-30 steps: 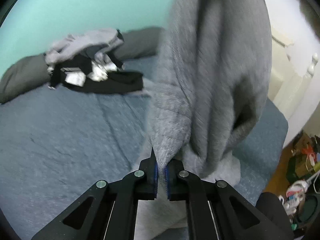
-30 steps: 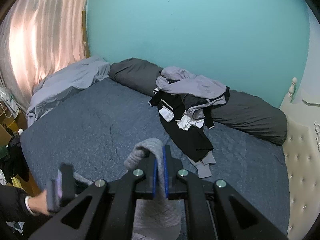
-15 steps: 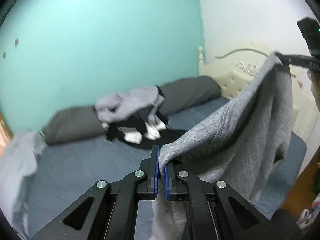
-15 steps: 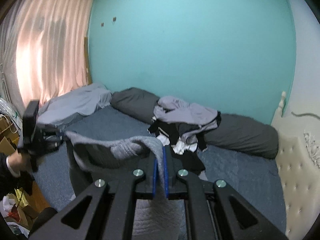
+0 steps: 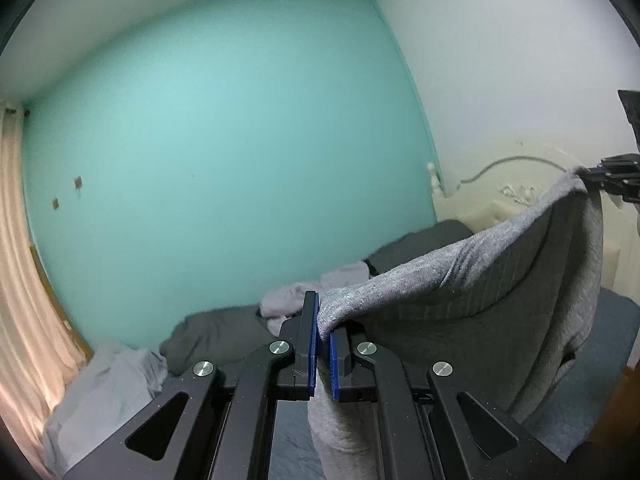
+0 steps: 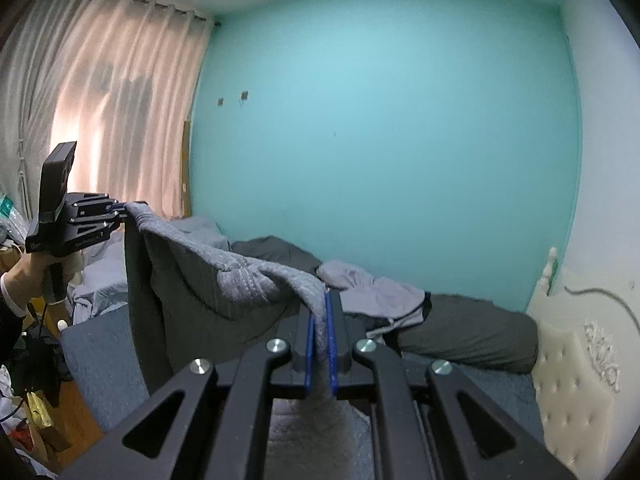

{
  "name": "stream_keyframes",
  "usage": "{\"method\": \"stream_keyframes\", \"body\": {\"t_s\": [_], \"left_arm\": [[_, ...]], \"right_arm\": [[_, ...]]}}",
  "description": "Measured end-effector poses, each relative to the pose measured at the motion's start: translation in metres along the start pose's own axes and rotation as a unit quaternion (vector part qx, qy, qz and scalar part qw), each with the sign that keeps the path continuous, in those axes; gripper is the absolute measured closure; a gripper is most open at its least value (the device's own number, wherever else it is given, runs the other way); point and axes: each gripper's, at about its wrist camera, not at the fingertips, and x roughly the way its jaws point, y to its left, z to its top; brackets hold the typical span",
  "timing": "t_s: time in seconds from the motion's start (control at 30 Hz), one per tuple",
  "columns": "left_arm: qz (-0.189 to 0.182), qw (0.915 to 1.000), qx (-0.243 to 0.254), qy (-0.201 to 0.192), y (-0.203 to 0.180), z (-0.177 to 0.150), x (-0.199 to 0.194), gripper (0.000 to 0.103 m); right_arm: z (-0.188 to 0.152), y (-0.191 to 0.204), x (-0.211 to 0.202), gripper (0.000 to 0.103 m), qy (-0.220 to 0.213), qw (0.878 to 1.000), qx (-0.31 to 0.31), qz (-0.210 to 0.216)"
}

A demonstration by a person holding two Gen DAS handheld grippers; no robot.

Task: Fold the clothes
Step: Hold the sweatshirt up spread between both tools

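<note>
Both grippers pinch one gray sweater (image 5: 472,288) and hold it up over the bed (image 6: 100,360). Left gripper (image 5: 323,356) has its blue pads closed tight on one corner, and the cloth runs off toward 2 o'clock, up to the right gripper (image 5: 616,182). Right gripper, from its own camera (image 6: 319,354), is closed on the other corner, and the cloth runs toward 10 o'clock. A pile of clothes (image 6: 376,292) lies on the dark pillows (image 6: 472,332) by the blue-green wall (image 6: 380,140).
</note>
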Motion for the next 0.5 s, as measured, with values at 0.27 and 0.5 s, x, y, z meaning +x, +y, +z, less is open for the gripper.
{"method": "stream_keyframes", "body": {"t_s": [0.27,0.5], "left_arm": [[0.005,0.9997,0.004,-0.023,0.008,0.023,-0.044,0.099],[-0.012,0.9998,0.000,-0.019,0.008,0.022,-0.053,0.099]], "right_arm": [[0.033,0.013,-0.037,0.098,-0.033,0.999,-0.012,0.000],[0.039,0.022,-0.053,0.098,-0.030,0.999,-0.023,-0.006]]}}
